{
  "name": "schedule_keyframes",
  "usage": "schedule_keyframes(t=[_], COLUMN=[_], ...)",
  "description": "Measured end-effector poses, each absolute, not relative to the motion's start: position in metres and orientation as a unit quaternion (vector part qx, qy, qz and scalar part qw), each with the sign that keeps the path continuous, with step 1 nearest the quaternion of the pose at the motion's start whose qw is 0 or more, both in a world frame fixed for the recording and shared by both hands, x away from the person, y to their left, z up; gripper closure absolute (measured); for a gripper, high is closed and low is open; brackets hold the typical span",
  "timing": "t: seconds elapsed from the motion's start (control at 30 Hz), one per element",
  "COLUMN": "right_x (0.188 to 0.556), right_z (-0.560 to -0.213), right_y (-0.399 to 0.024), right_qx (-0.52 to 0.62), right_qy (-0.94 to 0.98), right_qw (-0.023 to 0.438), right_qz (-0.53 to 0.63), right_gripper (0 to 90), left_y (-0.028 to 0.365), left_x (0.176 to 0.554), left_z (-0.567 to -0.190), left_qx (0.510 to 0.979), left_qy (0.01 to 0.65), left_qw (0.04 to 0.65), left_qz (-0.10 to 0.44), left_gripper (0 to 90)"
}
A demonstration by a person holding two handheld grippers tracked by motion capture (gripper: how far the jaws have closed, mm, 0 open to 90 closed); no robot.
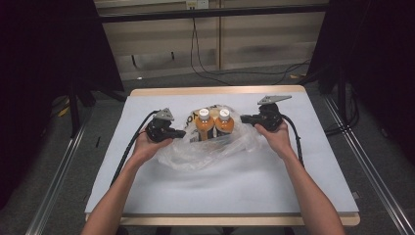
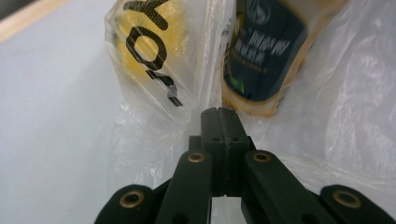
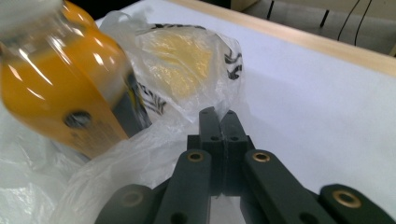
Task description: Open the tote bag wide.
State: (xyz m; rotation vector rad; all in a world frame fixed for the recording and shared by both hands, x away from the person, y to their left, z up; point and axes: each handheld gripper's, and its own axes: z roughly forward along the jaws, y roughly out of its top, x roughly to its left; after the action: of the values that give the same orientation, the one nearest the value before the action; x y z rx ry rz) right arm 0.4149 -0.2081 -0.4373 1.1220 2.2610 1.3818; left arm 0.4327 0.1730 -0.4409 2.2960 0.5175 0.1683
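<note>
Both bottles upright in plastic bag, caps up; both grippers' fingers closed on bag.

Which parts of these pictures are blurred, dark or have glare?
High view: dark at both sides, table evenly lit, bag soft. Left gripper view: bottle label and bag print blurred up close, jaws sharp. Right gripper view: bottle blurred, with white glare streaks on its shoulder; the far table edge is soft.

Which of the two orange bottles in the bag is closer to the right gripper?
The bottle on the right in the high view. It stands next to the right gripper, while the other bottle stands nearer the left gripper.
</note>
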Motion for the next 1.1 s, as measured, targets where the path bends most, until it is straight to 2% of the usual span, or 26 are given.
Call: schedule_keyframes(t=[0.3,0.53,0.7,0.8,1.0,1.1], right_x=[0.414,0.415,0.421,0.423,0.425,0.425], right_z=[-0.459,-0.480,-0.488,-0.490,-0.490,-0.490], right_y=[-0.216,-0.217,-0.219,-0.220,-0.218,-0.221], right_qx=[0.397,0.408,0.416,0.421,0.427,0.435], right_qy=[0.800,0.815,0.817,0.813,0.809,0.804], right_qw=[0.123,0.121,0.124,0.124,0.156,0.141], right_qz=[0.433,0.394,0.380,0.383,0.371,0.380], right_gripper=[90.0,90.0,90.0,90.0,90.0,88.5], left_y=[0.168,0.167,0.176,0.176,0.176,0.180], left_x=[0.431,0.433,0.446,0.448,0.456,0.457], left_z=[-0.453,-0.471,-0.472,-0.476,-0.479,-0.478], left_qx=[0.919,0.930,0.928,0.913,0.899,0.893], left_qy=[0.185,0.188,0.190,0.220,0.247,0.250], left_qw=[0.343,0.303,0.310,0.337,0.352,0.367], left_qz=[0.057,0.087,0.075,0.071,0.082,0.071], left_gripper=[90.0,90.0,90.0,90.0,90.0,90.0])
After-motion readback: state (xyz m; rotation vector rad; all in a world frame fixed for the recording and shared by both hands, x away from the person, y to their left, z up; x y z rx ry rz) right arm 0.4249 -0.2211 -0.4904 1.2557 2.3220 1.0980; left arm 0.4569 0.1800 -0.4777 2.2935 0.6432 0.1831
